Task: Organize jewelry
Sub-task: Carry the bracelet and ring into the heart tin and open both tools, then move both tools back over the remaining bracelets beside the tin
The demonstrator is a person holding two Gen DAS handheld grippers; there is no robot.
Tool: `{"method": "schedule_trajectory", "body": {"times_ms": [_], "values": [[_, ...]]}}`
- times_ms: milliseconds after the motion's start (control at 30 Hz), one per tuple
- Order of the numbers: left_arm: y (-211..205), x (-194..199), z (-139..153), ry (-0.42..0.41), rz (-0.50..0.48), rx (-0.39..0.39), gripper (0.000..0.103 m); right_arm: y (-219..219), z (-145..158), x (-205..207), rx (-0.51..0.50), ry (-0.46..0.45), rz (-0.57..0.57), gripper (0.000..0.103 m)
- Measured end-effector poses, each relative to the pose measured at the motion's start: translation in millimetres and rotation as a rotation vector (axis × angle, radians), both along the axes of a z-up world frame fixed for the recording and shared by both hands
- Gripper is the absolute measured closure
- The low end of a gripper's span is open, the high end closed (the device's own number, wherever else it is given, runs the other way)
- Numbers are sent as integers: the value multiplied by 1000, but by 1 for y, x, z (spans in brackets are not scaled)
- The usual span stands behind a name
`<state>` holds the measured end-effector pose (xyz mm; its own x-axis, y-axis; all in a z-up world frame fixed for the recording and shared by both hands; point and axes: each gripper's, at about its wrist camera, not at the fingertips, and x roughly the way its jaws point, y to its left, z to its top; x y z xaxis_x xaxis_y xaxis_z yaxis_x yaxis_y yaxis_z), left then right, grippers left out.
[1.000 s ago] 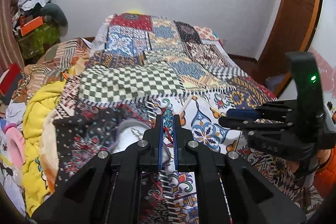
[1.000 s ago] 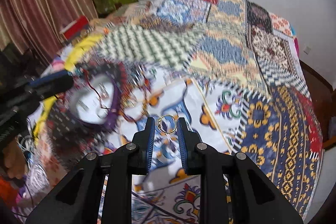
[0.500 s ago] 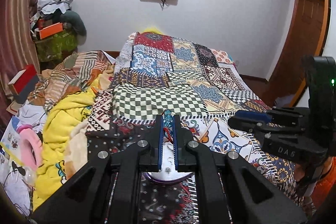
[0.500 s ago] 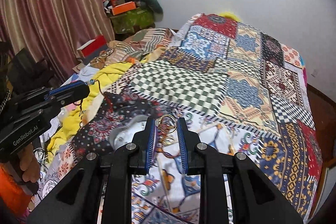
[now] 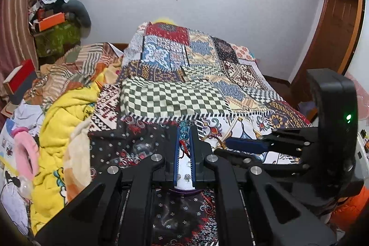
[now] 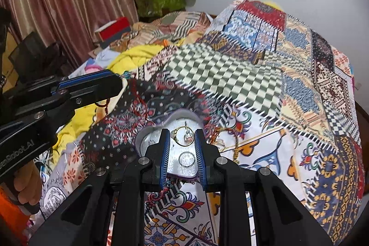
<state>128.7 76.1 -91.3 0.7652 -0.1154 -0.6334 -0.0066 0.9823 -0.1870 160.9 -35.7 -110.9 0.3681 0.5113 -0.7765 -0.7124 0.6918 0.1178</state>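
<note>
Most of the white, purple-rimmed heart-shaped dish (image 5: 184, 186) was hidden behind the black left gripper (image 5: 184, 130) in the left wrist view; only a strip showed between its blue pads. The small silver pieces (image 5: 183, 176) on that strip were too tiny to identify. In the right wrist view the patchwork bedspread (image 6: 230, 80) was smeared by motion blur. The black right gripper (image 6: 183, 138) covered the dish's near edge. The person's hand (image 6: 27, 186) was cut off by the left edge.

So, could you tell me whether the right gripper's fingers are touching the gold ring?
Touching: the right wrist view shows the gold ring pinched between both fingers.
</note>
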Motion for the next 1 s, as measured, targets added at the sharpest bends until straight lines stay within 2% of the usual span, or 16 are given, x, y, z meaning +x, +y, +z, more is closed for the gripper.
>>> {"method": "schedule_trajectory", "body": {"times_ms": [267, 567, 1000], "values": [[-9, 19, -23, 51, -34, -2, 96, 6, -21, 7, -34, 30, 8, 84], [-2, 30, -47, 111, -4, -9, 96, 13, -35, 9, -54, 57, 27, 83], [2, 29, -45, 126, 11, -4, 96, 14, -39, 10, -75, 63, 41, 82]]}}
